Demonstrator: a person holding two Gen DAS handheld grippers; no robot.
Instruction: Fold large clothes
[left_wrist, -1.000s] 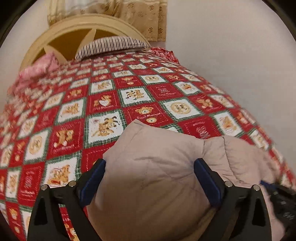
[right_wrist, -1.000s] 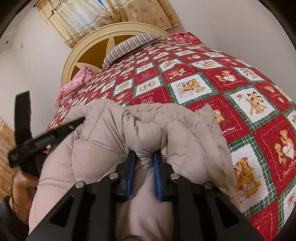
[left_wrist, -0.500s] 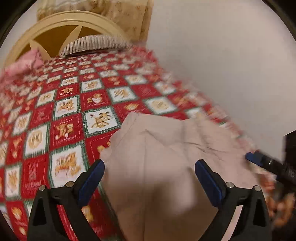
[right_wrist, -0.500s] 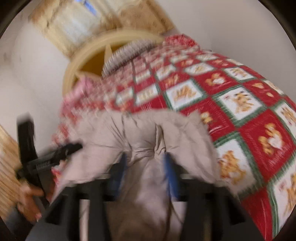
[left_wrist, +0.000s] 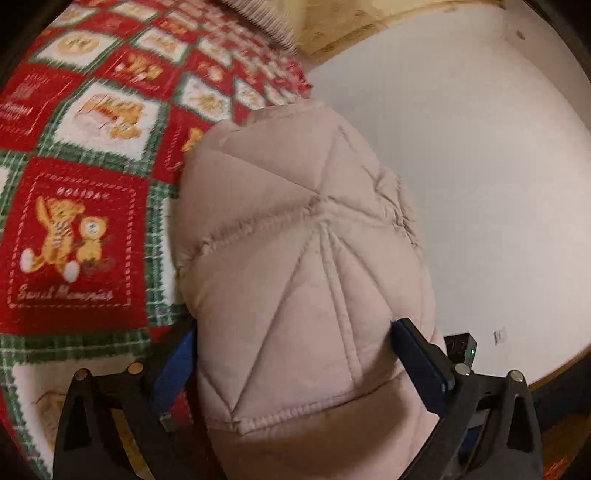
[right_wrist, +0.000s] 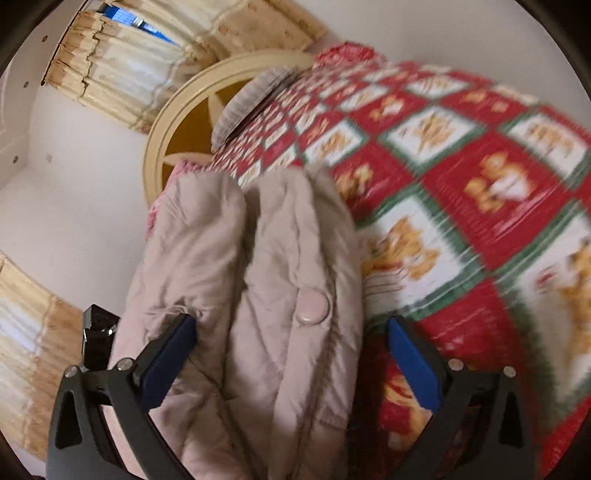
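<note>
A puffy beige quilted jacket (left_wrist: 306, 240) lies bunched on the bed near its edge. In the left wrist view my left gripper (left_wrist: 295, 358) stands wide open, and the jacket's quilted back bulges between its blue pads (left_wrist: 417, 354). In the right wrist view the jacket (right_wrist: 280, 258) shows two padded folds and a pink snap button. My right gripper (right_wrist: 291, 343) is over it with its jaws opening wide. The fabric lies loose between them and the pads do not press on it.
A red, white and green teddy-bear bedspread (left_wrist: 81, 229) covers the bed. A cream round headboard (right_wrist: 177, 147), a striped pillow (right_wrist: 251, 99) and a pink cloth (right_wrist: 173, 173) are at the far end. Curtains (right_wrist: 122, 74) hang behind; a white wall (left_wrist: 461, 147) runs beside the bed.
My right gripper was shut on a jacket fold and has let it go, jaws now wide. The left gripper swung and rolled toward the wall side, closer over the jacket.
</note>
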